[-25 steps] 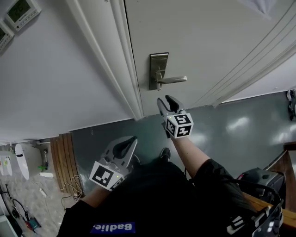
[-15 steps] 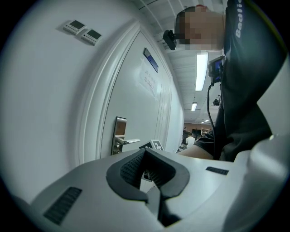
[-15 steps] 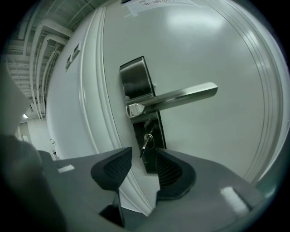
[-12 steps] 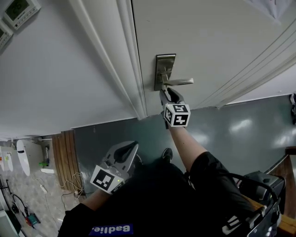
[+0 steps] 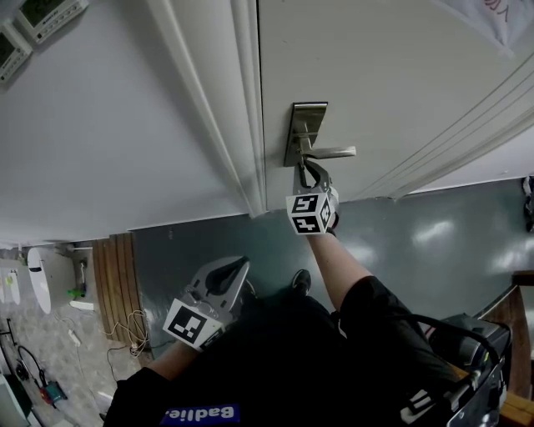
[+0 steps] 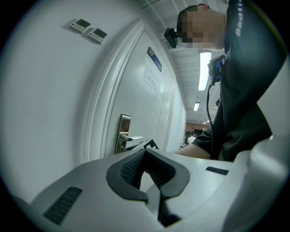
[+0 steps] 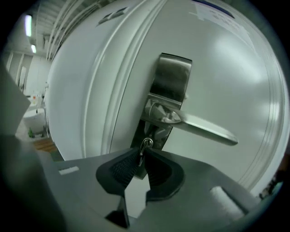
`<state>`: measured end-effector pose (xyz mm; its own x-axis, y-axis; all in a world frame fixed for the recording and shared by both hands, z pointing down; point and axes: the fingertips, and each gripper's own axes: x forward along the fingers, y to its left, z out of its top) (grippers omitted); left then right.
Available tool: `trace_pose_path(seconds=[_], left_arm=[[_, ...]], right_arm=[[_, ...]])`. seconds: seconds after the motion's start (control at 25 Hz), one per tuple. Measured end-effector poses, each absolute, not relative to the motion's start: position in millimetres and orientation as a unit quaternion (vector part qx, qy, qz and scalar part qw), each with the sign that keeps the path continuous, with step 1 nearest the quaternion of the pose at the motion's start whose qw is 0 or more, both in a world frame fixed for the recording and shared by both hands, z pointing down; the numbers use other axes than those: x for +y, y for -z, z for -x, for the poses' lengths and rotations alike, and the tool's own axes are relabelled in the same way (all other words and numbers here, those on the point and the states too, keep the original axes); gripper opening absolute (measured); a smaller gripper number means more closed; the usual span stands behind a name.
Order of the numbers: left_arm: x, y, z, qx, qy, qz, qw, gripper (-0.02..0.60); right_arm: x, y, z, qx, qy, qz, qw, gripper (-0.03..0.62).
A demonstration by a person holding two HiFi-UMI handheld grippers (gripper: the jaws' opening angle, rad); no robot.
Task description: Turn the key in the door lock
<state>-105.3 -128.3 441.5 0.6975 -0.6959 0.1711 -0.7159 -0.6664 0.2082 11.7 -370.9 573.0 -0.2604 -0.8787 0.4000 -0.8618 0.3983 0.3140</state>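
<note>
A brushed-metal lock plate [image 5: 305,125] with a lever handle [image 5: 331,153] is fixed on the white door [image 5: 400,67]. Below the lever a small silver key [image 7: 144,146] sticks out of the lock. My right gripper [image 5: 307,168] is at the plate just under the lever. In the right gripper view its jaws [image 7: 142,157] are closing, and the dark pads press on the key's head from both sides. My left gripper [image 5: 229,269] hangs low and back from the door, shut with nothing in it. From the left gripper view [image 6: 145,154] the lock plate [image 6: 124,130] shows further ahead.
A white door frame [image 5: 242,108] runs just left of the lock. Two wall control panels [image 5: 52,17] sit on the wall at upper left. Wooden planks [image 5: 113,283] and cables [image 5: 125,350] lie on the floor at left. A dark bag [image 5: 467,342] stands at lower right.
My right gripper has moved up to the lock plate, rolled over, and brought its wide jaws in onto the key. The left gripper has barely shifted.
</note>
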Motion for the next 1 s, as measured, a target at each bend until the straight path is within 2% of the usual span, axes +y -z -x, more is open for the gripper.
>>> trace_pose_path(seconds=[0.36,0.48,0.52,0.6,0.76,1.0], left_arm=[[-127.4,-445.6,119.9,-0.39,-0.043,-0.911,0.128,-0.006],[-129.2,-445.9,122.4,-0.392,-0.04,-0.911,0.125,-0.006],[-128.5,-446.9,122.1,-0.39,-0.041,-0.911,0.128,-0.006],[-128.1,-447.9,121.2,-0.387,-0.041,-0.912,0.129,-0.006],[-128.5,-449.0,117.7,-0.384,-0.039,-0.913,0.134,-0.006],[-127.4,-450.1,111.1,-0.378,-0.04,-0.914,0.139,-0.006]], right_arm=[[-369.3,-579.7,-5.7,-0.697,0.242,-0.52,0.429,0.037],[-367.8,-583.9,-4.3,-0.716,0.228,-0.501,0.43,0.044],[-365.9,-583.8,-5.3,-0.74,0.19,-0.503,0.404,0.068],[-361.0,-579.2,-11.4,-0.798,0.07,-0.514,0.305,0.136],[-352.5,-567.9,-25.2,-0.843,-0.198,-0.497,0.054,0.143],[-368.2,-577.3,-41.5,-0.752,-0.459,-0.435,-0.184,0.141]])
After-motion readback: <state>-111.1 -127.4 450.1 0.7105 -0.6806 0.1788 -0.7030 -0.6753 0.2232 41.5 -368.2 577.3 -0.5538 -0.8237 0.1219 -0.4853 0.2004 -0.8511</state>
